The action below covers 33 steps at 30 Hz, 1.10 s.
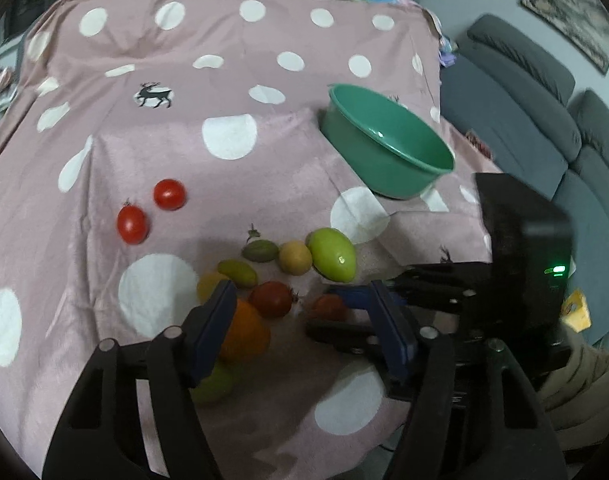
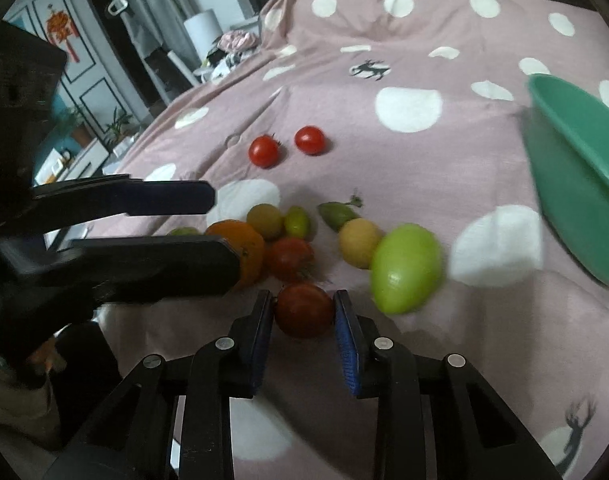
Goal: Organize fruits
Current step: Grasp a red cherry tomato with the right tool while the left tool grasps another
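A cluster of fruit lies on the pink dotted cloth [image 1: 264,168]. My right gripper [image 2: 303,312] is shut on a dark red tomato [image 2: 304,312], one blue pad against each side; in the left wrist view that tomato [image 1: 329,307] shows between the right gripper's fingers [image 1: 344,294]. My left gripper [image 1: 301,288] stands open above the cluster, with an orange [image 1: 248,336] just inside its left finger and another dark tomato [image 1: 271,299] ahead. A large green fruit [image 2: 406,268], a yellow one [image 2: 358,242] and small green ones lie close by. Two red cherry tomatoes [image 1: 169,195] sit apart at the left.
A green plastic bowl [image 1: 368,160] stands tilted on the cloth at the back right, seen also in the right wrist view as the bowl [image 2: 576,184]. A grey sofa [image 1: 524,120] lies past the cloth's right edge. Furniture and a white door [image 2: 76,60] stand to the left.
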### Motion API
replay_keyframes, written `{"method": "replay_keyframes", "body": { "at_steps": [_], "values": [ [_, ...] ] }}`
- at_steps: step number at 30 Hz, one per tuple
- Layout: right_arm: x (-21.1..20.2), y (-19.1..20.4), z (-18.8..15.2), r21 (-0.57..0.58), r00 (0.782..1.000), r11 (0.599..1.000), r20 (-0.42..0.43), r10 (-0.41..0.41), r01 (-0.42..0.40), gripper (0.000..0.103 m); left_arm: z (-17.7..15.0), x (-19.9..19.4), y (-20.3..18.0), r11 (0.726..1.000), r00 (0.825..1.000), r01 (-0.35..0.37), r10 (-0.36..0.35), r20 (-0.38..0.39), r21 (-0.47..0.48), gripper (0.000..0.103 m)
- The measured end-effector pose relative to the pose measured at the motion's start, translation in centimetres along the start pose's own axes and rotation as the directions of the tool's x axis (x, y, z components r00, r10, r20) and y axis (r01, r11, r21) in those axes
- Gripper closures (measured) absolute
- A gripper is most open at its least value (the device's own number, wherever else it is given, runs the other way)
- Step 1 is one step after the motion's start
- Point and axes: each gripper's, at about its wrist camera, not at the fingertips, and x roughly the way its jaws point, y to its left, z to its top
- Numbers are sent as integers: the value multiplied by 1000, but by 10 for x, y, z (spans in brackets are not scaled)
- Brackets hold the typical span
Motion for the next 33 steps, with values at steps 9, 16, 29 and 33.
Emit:
{"method": "replay_keyframes", "body": {
  "at_steps": [9, 16, 29, 33],
  "values": [
    [-25, -21, -16, 50, 998, 998, 51, 23, -26, 71, 16, 39, -11, 986, 976, -67, 97, -196, 155, 57],
    [-33, -29, -18, 77, 994, 996, 99, 44, -52, 71, 19, 62, -17, 961, 923, -113, 195, -330, 252, 64],
    [-44, -37, -26, 94, 986, 992, 153, 71, -86, 71, 20, 84, -15, 953, 893, -143, 241, -380, 266, 75],
    [-46, -38, -25, 98, 985, 992, 160, 67, -83, 71, 18, 75, -13, 971, 920, -122, 188, -344, 203, 75]
  ]
}}
